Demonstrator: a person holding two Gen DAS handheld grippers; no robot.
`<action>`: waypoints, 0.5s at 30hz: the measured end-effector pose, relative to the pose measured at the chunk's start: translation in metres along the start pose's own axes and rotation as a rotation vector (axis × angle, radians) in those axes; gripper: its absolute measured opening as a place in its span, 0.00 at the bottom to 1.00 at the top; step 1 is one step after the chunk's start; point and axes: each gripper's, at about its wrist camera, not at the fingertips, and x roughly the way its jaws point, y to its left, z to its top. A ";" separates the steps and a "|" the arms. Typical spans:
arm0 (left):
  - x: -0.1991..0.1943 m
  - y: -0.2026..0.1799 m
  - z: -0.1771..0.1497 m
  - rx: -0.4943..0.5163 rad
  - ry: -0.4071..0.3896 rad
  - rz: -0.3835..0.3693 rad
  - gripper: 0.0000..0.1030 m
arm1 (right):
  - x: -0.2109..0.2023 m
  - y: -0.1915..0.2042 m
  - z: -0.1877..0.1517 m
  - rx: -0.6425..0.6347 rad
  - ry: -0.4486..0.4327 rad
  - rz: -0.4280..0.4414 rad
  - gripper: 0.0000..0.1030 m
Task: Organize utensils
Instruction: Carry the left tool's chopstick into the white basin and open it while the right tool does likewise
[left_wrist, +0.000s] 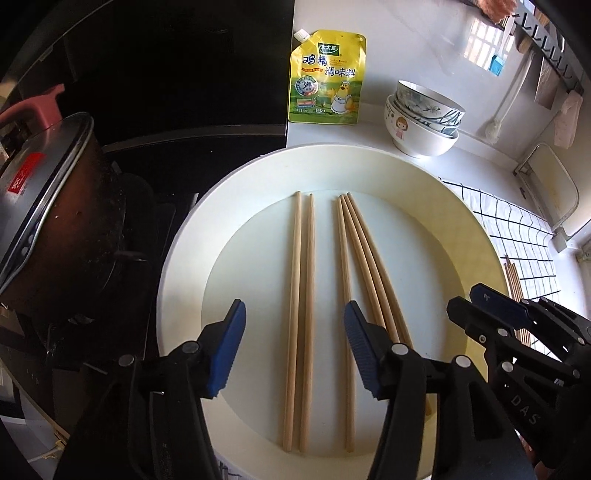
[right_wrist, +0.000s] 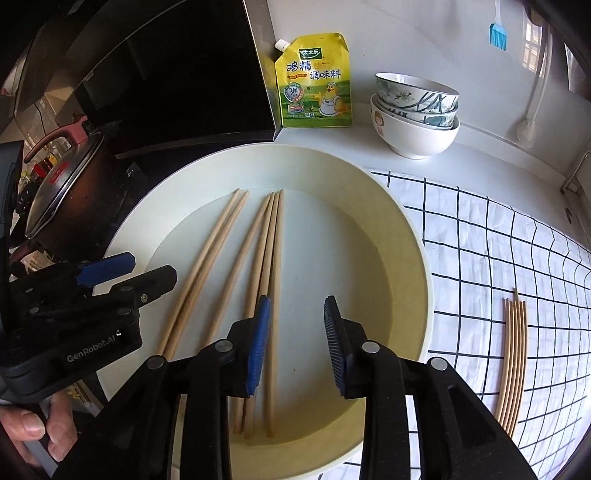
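Left gripper (left_wrist: 293, 352) is hovering w/ fingers apart over two chopsticks (left_wrist: 301, 321) on the plate (left_wrist: 461, 221). Right gripper (right_wrist: 297, 345) is hanging w/ fingers apart, nothing held, beside the three-stick bunch (right_wrist: 266, 280); sorted sticks (right_wrist: 513, 365) are lying on the checked cloth (right_wrist: 480, 240). Risk: round sticks rolling or crossing if pinched off-center, grabbing extras.

Pale tan chopsticks (left_wrist: 306, 317) lie on a cream plate (left_wrist: 424, 177) ahead of the black tongs, whose pads (left_wrist: 225, 354) are blue. Right of them, a white cloth (right_wrist: 498, 240) carries a dark grid. Beyond: a yellow-green pouch (left_wrist: 327, 77) and floral blue-white bowls (left_wrist: 424, 110).
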 end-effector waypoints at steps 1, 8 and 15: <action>-0.002 0.000 -0.001 -0.002 -0.002 -0.004 0.53 | -0.002 0.001 -0.001 -0.003 -0.004 0.000 0.28; -0.017 -0.002 -0.007 -0.005 -0.023 -0.009 0.53 | -0.014 0.004 -0.005 -0.008 -0.027 -0.008 0.28; -0.034 -0.003 -0.010 -0.011 -0.050 -0.002 0.56 | -0.029 0.006 -0.009 -0.019 -0.052 -0.007 0.33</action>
